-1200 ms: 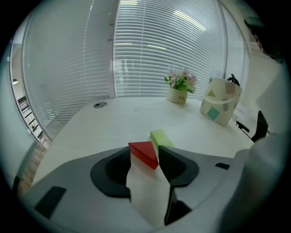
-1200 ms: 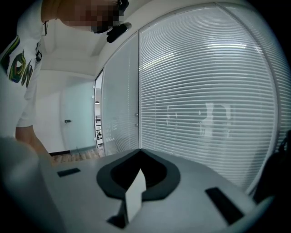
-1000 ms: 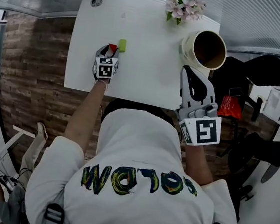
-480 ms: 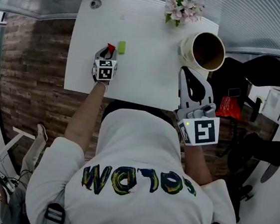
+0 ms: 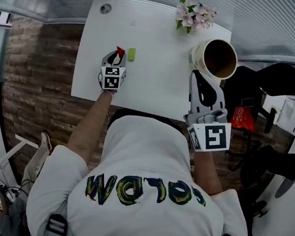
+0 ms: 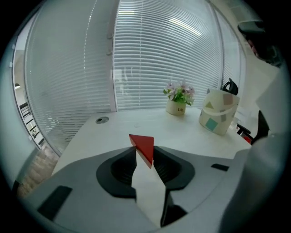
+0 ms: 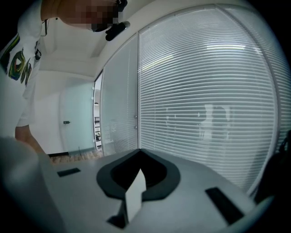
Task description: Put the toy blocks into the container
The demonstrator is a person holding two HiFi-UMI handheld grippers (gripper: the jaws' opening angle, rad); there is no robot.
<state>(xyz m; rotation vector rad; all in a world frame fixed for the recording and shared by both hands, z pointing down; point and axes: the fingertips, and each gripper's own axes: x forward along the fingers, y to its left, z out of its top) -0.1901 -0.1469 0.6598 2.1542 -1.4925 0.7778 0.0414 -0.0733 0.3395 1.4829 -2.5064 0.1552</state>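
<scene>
While the left hand-held gripper [image 5: 118, 54] is clamped on a red triangular block [image 5: 120, 50], its jaws having just been closing onto it, the block sits pressed between the two pads with its broad end projecting past the tips, held over the left part of the white counter [image 5: 151, 81]. A green block [image 5: 131, 54] lies on the counter just beside the gripper tips, apart from them. The container [image 5: 218, 58], a pale cup with coloured shapes on its wall, stands upright at the counter's right edge, well apart from the red triangular block. A flower pot [image 5: 193, 14] stands at the far edge. The right hand-held gripper [image 5: 198, 78] hangs near the container, jaws together with nothing between them.
</scene>
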